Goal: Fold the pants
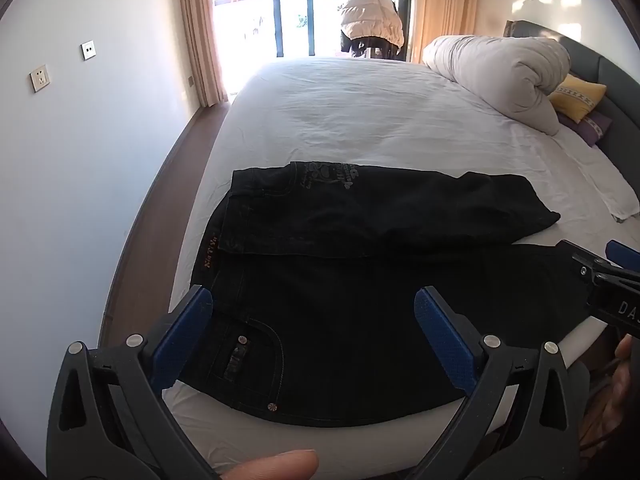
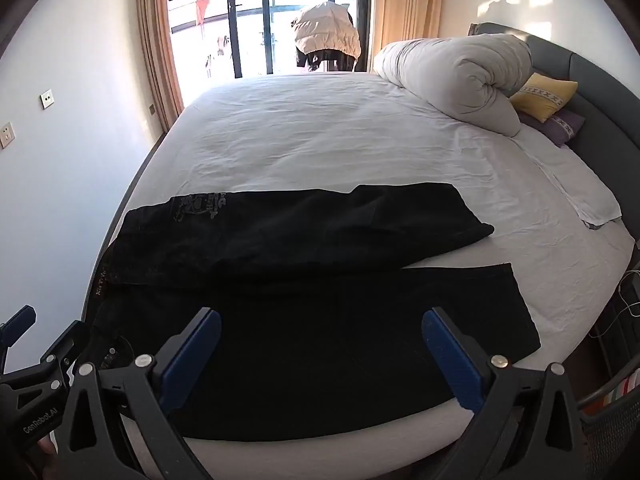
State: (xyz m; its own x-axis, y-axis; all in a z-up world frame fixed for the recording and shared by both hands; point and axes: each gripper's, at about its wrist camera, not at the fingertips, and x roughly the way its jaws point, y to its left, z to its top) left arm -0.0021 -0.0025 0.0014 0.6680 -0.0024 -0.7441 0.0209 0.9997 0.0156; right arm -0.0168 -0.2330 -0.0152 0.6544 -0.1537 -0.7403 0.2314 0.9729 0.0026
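Black jeans (image 1: 360, 280) lie flat on the white bed (image 1: 340, 120) near its front edge, waist at the left, the two legs running right and parting at the ends. In the left wrist view my left gripper (image 1: 312, 312) hovers open above the waist and front pocket, blue pads (image 1: 444, 336) wide apart, nothing between them. In the right wrist view the same jeans (image 2: 304, 280) spread across the bed (image 2: 320, 140), and my right gripper (image 2: 320, 340) hangs open over the near leg, holding nothing. Each gripper shows at the edge of the other's view.
A rolled white duvet (image 2: 460, 76) and a yellow cushion (image 2: 544, 96) lie at the headboard on the right. A folded white cloth (image 2: 588, 204) sits at the right side of the bed. A wall with sockets runs along the left; a balcony door stands beyond.
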